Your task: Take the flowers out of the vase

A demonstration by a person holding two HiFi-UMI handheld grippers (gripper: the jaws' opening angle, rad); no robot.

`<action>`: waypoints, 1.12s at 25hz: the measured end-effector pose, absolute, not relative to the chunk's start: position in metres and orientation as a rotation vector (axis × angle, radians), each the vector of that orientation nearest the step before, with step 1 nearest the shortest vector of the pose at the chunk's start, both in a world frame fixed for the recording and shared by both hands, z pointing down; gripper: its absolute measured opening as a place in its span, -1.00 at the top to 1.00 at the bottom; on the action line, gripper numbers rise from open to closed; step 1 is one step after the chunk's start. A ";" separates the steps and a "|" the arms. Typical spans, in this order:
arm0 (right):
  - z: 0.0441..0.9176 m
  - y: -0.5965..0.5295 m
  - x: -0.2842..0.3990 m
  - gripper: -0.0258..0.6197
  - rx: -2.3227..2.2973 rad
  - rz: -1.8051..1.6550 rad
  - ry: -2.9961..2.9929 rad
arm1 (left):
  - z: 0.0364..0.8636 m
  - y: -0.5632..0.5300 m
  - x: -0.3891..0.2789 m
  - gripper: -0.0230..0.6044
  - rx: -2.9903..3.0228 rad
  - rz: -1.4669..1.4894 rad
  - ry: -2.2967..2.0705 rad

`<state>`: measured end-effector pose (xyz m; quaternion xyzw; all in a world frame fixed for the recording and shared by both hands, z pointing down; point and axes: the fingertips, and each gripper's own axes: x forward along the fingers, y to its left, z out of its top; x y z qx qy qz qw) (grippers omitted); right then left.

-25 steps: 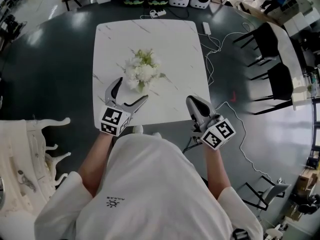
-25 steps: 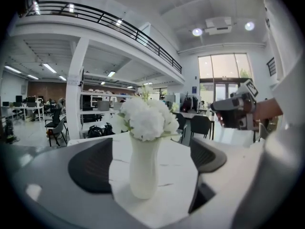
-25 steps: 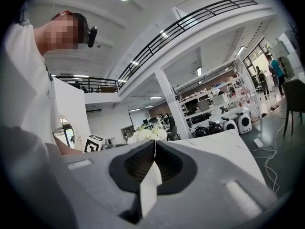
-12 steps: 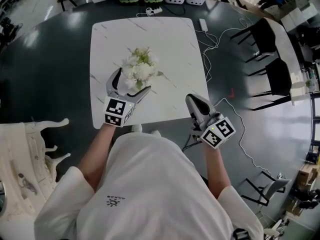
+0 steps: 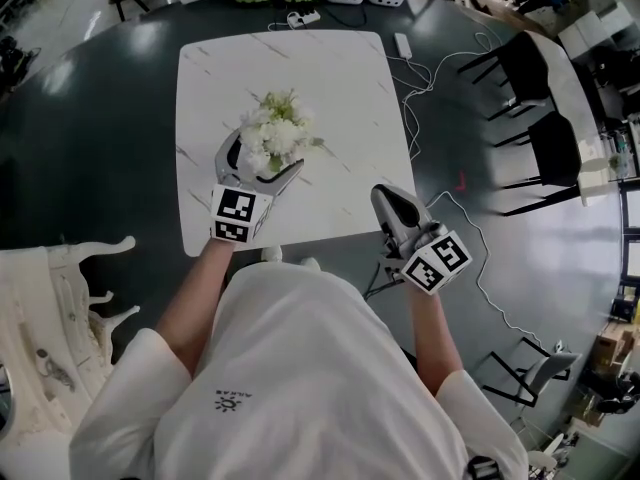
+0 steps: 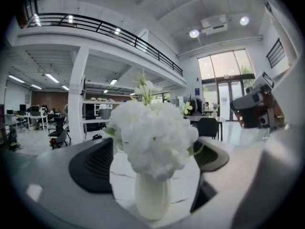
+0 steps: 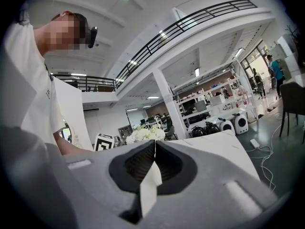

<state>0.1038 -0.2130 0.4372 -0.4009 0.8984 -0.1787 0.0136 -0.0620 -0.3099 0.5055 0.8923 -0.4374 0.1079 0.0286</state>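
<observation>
A bunch of white flowers (image 5: 276,134) stands in a small white vase (image 6: 152,200) on the white marble table (image 5: 340,98). My left gripper (image 5: 262,161) is open and its jaws have just widened. They reach along both sides of the vase and the blooms (image 6: 151,132) without pressing on them. The dark pads (image 6: 94,164) stand well apart from the vase. My right gripper (image 5: 393,206) hovers at the table's near right corner, shut and empty, its jaws (image 7: 155,149) meeting tip to tip.
Black chairs (image 5: 530,83) stand to the right of the table. White cables (image 5: 440,78) and a power strip (image 5: 404,45) lie on the dark floor. A white ornate piece of furniture (image 5: 60,298) stands at lower left.
The left gripper has moved forward over the table, so the vase and flowers now sit between its jaws. The right gripper has stayed put.
</observation>
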 end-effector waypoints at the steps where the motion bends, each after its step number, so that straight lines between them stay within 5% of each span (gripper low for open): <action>1: 0.437 -0.213 0.104 0.92 -1.250 -0.558 2.798 | 0.506 -0.311 -0.062 -0.75 2.747 0.335 -1.353; 7: 0.439 -0.211 0.106 0.92 -1.248 -0.563 2.794 | 0.504 -0.313 -0.059 -0.66 2.736 0.312 -1.362; 28: 0.442 -0.213 0.104 0.92 -1.227 -0.567 2.790 | 0.492 -0.305 -0.073 0.14 2.715 0.259 -1.411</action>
